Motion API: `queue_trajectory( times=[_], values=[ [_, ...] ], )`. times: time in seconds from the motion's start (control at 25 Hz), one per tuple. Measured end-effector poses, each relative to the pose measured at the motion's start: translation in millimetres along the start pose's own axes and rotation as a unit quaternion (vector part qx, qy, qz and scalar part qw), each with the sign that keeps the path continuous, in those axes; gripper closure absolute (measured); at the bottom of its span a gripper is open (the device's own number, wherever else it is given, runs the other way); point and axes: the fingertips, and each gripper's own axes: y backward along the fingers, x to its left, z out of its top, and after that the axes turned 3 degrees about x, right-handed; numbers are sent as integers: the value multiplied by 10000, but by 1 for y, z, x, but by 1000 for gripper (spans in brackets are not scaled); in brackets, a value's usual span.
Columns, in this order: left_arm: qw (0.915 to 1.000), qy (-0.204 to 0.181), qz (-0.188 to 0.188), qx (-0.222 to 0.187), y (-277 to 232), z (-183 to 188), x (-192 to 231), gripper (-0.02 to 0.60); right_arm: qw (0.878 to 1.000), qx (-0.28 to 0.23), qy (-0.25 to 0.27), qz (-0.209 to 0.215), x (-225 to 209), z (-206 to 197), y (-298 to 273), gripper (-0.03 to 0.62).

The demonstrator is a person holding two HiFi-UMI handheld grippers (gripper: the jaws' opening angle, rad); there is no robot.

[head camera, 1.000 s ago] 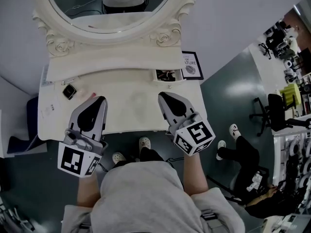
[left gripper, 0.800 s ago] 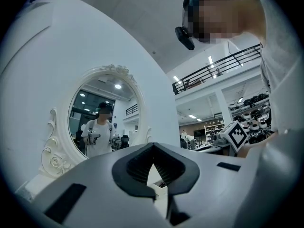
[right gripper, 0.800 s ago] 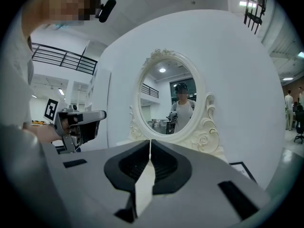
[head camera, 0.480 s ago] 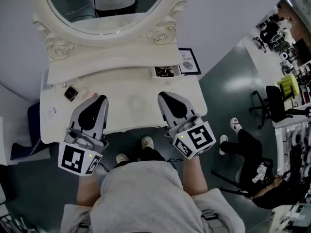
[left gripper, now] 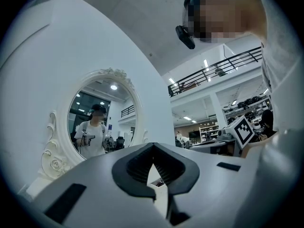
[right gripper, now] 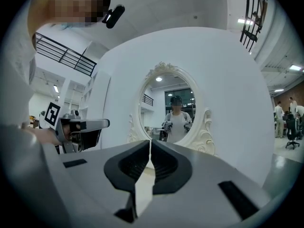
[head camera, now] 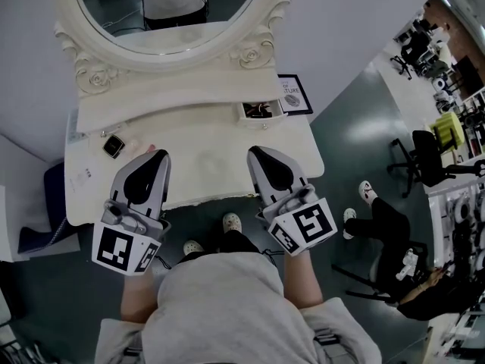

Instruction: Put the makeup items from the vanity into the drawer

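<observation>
Hanging empty, the left gripper [head camera: 157, 156] and right gripper [head camera: 255, 152] have jaws pressed shut. Shut jaws could push the square compact [head camera: 113, 145] off the bench [head camera: 212, 164].

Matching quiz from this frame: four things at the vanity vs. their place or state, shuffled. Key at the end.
Things:
1. mirror
2. drawer
3. framed print
4. dark square case

Places or states:
A. left part of the vanity top
B. open, right of centre, below the mirror
C. farthest right, just past the drawer
D. at the back, oval, in an ornate white frame

Pairs: 1-D, 2-B, 3-C, 4-A
</observation>
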Motion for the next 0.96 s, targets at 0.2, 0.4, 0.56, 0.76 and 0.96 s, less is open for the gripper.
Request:
queue_trajectory(
  times=[0.2,0.4,0.56,0.76,0.96],
  values=[
    [10000,7,0,-24,7,2,1,568,9999,-81,-38,-65,5,5,4,569],
    [10000,-1,-2,-46,11,2,3,568,9999,-102,-54,-75,10,5,2,569],
    [10000,0,-1,-70,13,3,2,568,9999,-139,-46,-69,13,7,3,569],
    [9999,3,-9,-103,16,7,0,568,9998,-186,-82,-35,18,11,7,569],
    [9999,18,-14,-119,20,6,0,568,9997,-207,-87,-22,23,12,8,569]
  ],
)
